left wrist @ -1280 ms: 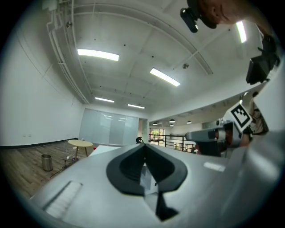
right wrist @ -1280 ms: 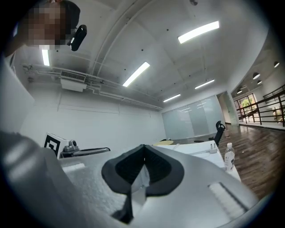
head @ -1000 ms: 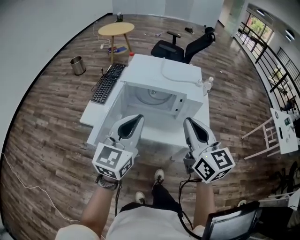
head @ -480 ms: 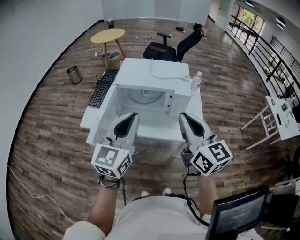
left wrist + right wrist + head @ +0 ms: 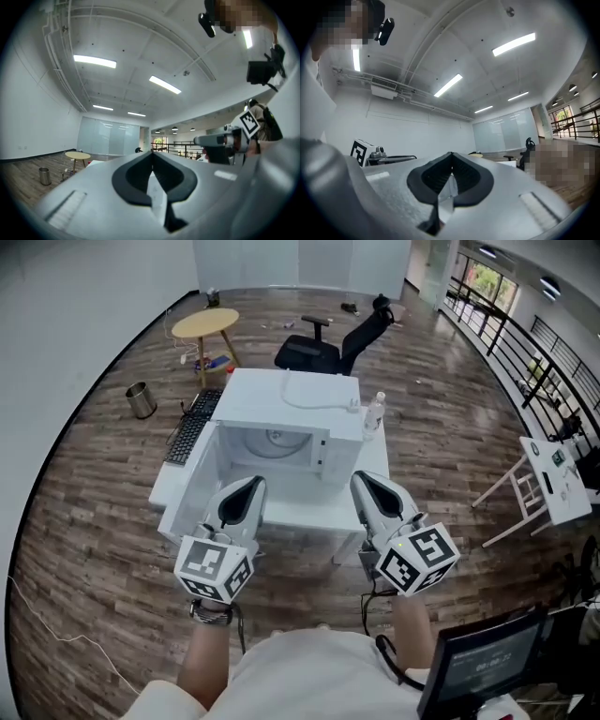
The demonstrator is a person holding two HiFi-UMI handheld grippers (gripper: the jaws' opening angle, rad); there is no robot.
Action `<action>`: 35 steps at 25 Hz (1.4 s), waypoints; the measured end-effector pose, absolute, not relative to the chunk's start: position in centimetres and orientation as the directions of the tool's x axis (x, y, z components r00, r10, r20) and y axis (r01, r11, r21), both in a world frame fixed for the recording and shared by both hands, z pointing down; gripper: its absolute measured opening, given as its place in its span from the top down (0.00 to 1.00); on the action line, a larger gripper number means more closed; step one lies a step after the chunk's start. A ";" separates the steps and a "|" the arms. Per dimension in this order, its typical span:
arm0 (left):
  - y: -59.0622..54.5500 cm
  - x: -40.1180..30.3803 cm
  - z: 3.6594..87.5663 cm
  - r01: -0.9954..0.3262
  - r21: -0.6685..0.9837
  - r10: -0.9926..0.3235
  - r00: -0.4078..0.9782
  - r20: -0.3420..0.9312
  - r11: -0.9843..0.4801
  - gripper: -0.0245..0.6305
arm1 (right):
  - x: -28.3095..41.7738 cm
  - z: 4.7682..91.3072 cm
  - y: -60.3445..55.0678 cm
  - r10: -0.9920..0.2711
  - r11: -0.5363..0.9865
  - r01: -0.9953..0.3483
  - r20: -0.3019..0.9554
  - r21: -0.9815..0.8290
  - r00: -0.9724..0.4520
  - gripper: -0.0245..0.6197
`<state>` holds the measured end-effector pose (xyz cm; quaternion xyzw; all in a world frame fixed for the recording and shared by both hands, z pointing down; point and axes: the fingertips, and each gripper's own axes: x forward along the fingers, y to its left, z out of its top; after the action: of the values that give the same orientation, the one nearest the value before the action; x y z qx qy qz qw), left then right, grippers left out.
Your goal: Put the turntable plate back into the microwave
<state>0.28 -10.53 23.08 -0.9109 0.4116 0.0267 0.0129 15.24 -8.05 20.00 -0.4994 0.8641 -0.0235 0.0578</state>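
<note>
Table (image 5: 281, 510): white, ahead of and below both grippers.
Microwave (image 5: 298, 399): on it, straight ahead between the two tools, cavity facing them.
Door (image 5: 195, 476): swung open, just beyond the left gripper (image 5: 249, 486).
Grippers: left and right gripper (image 5: 362, 480) both clamped shut (nothing between either's jaws).
Plate (image 5: 277, 439): apparently seated inside already; what remains, probably, is pushing the door closed squarely and gently.

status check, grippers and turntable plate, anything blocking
Left gripper and right gripper shut, empty, level before the microwave. Turntable plate looks seated inside, door open. Nothing between grippers and cavity; bottle stands beside it.
</note>
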 end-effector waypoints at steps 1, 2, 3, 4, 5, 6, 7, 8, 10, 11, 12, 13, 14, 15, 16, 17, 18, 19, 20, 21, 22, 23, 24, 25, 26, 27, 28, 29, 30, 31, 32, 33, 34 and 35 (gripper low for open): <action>-10.5 0.4 23.1 -0.752 -0.011 -0.750 0.659 -0.055 -0.659 0.96 | 15.2 20.0 -8.1 -0.863 0.505 -0.856 -0.080 -0.111 -0.499 0.96; -10.5 0.4 23.2 -0.753 -0.017 -0.751 0.658 -0.051 -0.658 0.96 | 15.1 20.0 -8.2 -0.860 0.510 -0.851 -0.081 -0.123 -0.504 0.96; -10.4 0.4 23.3 -0.754 -0.019 -0.753 0.657 -0.048 -0.657 0.96 | 14.9 20.1 -8.2 -0.857 0.516 -0.847 -0.081 -0.130 -0.509 0.96; -10.4 0.4 23.3 -0.755 -0.021 -0.754 0.655 -0.045 -0.655 0.96 | 14.7 20.2 -8.3 -0.854 0.521 -0.843 -0.081 -0.133 -0.514 0.96; -10.4 0.3 23.4 -0.756 -0.022 -0.755 0.654 -0.042 -0.654 0.96 | 14.6 20.2 -8.3 -0.852 0.523 -0.842 -0.079 -0.133 -0.517 0.96; -10.4 0.2 23.4 -0.758 -0.023 -0.757 0.653 -0.039 -0.652 0.96 | 14.5 20.3 -8.3 -0.852 0.523 -0.842 -0.077 -0.134 -0.517 0.96; -10.5 0.0 23.4 -0.759 -0.022 -0.758 0.651 -0.037 -0.651 0.96 | 14.4 20.3 -8.3 -0.854 0.521 -0.843 -0.074 -0.135 -0.516 0.96; -10.5 -0.1 23.5 -0.761 -0.020 -0.760 0.649 -0.035 -0.649 0.95 | 14.3 20.4 -8.3 -0.855 0.519 -0.844 -0.071 -0.136 -0.514 0.96; -10.4 -0.3 23.4 -0.761 -0.019 -0.760 0.649 -0.034 -0.649 0.96 | 14.3 20.4 -8.2 -0.858 0.514 -0.848 -0.067 -0.131 -0.509 0.96; -10.3 -0.2 23.4 -0.758 -0.024 -0.757 0.652 -0.033 -0.652 0.96 | 14.3 20.4 -8.1 -0.859 0.511 -0.850 -0.066 -0.127 -0.507 0.96; -10.1 -0.2 23.5 -0.755 -0.033 -0.754 0.656 -0.031 -0.655 0.96 | 14.3 20.3 -8.0 -0.860 0.510 -0.851 -0.065 -0.124 -0.506 0.96; -9.9 -0.1 23.5 -0.752 -0.046 -0.752 0.659 -0.028 -0.657 0.96 | 14.3 20.3 -7.8 -0.860 0.511 -0.851 -0.064 -0.123 -0.507 0.96; -9.8 0.0 23.6 -0.750 -0.062 -0.750 0.661 -0.025 -0.659 0.96 | 14.2 20.3 -7.6 -0.859 0.512 -0.850 -0.061 -0.123 -0.508 0.96; -9.6 -0.1 23.6 -0.748 -0.077 -0.749 0.662 -0.023 -0.659 0.96 | 14.1 20.3 -7.4 -0.860 0.511 -0.851 -0.057 -0.120 -0.508 0.96; -9.4 -0.2 23.6 -0.747 -0.089 -0.748 0.663 -0.024 -0.659 0.95 | 14.0 20.3 -7.1 -0.861 0.508 -0.854 -0.052 -0.116 -0.505 0.96; -9.2 -0.3 23.6 -0.747 -0.097 -0.748 0.663 -0.028 -0.658 0.95 | 13.9 20.2 -6.8 -0.864 0.503 -0.857 -0.048 -0.112 -0.501 0.96; -9.1 -0.5 23.5 -0.747 -0.102 -0.748 0.662 -0.033 -0.657 0.95 | 13.8 20.1 -6.5 -0.867 0.499 -0.860 -0.044 -0.107 -0.497 0.96; -8.9 -0.8 23.4 -0.748 -0.105 -0.749 0.661 -0.038 -0.655 0.96 | 13.6 20.0 -6.1 -0.869 0.495 -0.863 -0.041 -0.101 -0.493 0.96; -8.8 -1.0 23.5 -0.749 -0.106 -0.749 0.661 -0.041 -0.654 0.96 | 13.5 20.0 -5.7 -0.872 0.489 -0.867 -0.039 -0.095 -0.488 0.96; -8.6 -1.1 23.6 -0.747 -0.108 -0.747 0.663 -0.042 -0.656 0.96 | 13.4 19.9 -5.4 -0.876 0.483 -0.871 -0.037 -0.087 -0.481 0.96; -8.5 -1.2 23.8 -0.742 -0.109 -0.744 0.668 -0.038 -0.661 0.95 | 13.4 19.9 -5.1 -0.880 0.474 -0.877 -0.034 -0.082 -0.473 0.96; -8.4 -1.3 24.2 -0.737 -0.109 -0.739 0.673 -0.029 -0.667 0.96 | 13.3 20.0 -4.8 -0.886 0.464 -0.882 -0.030 -0.079 -0.463 0.96; -8.3 -1.5 24.7 -0.732 -0.105 -0.735 0.678 -0.018 -0.673 0.96 | 13.2 20.2 -4.4 -0.891 0.454 -0.887 -0.023 -0.078 -0.454 0.96; -8.2 -1.8 25.2 -0.731 -0.097 -0.734 0.680 -0.007 -0.676 0.96 | 13.0 20.5 -4.0 -0.895 0.446 -0.892 -0.015 -0.078 -0.446 0.96; -8.0 -2.1 25.7 -0.732 -0.086 -0.735 0.678 0.002 -0.676 0.96 | 12.9 20.7 -3.5 -0.898 0.439 -0.895 -0.008 -0.078 -0.440 0.96; -7.9 -2.4 26.0 -0.735 -0.076 -0.737 0.676 0.007 -0.674 0.95 | 12.8 20.8 -3.1 -0.900 0.435 -0.897 -0.003 -0.077 -0.436 0.96; -7.7 -2.6 26.3 -0.738 -0.069 -0.740 0.672 0.011 -0.671 0.96 | 12.7 21.0 -2.7 -0.902 0.431 -0.899 -0.001 -0.078 -0.432 0.96; -7.4 -2.8 26.5 -0.740 -0.066 -0.742 0.670 0.015 -0.669 0.96 | 12.7 21.1 -2.4 -0.904 0.426 -0.901 0.000 -0.079 -0.428 0.96; -7.1 -2.9 26.7 -0.740 -0.064 -0.743 0.669 0.020 -0.669 0.96 | 12.7 21.3 -2.0 -0.906 0.422 -0.903 0.002 -0.083 -0.424 0.96; -6.8 -3.0 26.9 -0.740 -0.062 -0.742 0.670 0.024 -0.670 0.96 | 12.7 21.4 -1.8 -0.908 0.417 -0.905 0.005 -0.087 -0.419 0.96; -6.6 -3.0 27.1 -0.739 -0.059 -0.741 0.671 0.028 -0.672 0.96 | 12.7 21.6 -1.5 -0.910 0.412 -0.907 0.009 -0.090 -0.415 0.96; -6.3 -3.1 27.2 -0.738 -0.055 -0.740 0.672 0.030 -0.673 0.96 | 12.7 21.8 -1.3 -0.911 0.409 -0.908 0.013 -0.091 -0.412 0.96; -6.0 -3.1 27.3 -0.737 -0.053 -0.739 0.673 0.030 -0.673 0.96 | 12.7 21.9 -1.1 -0.912 0.407 -0.909 0.017 -0.091 -0.410 0.96; -5.6 -3.1 27.3 -0.737 -0.053 -0.739 0.673 0.029 -0.674 0.96 | 12.7 22.0 -0.8 -0.912 0.406 -0.909 0.018 -0.091 -0.410 0.96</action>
<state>-3.09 -5.62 27.27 -0.9145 0.4034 -0.0241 0.0183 12.66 -0.83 22.01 -0.5431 0.8384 -0.0432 0.0172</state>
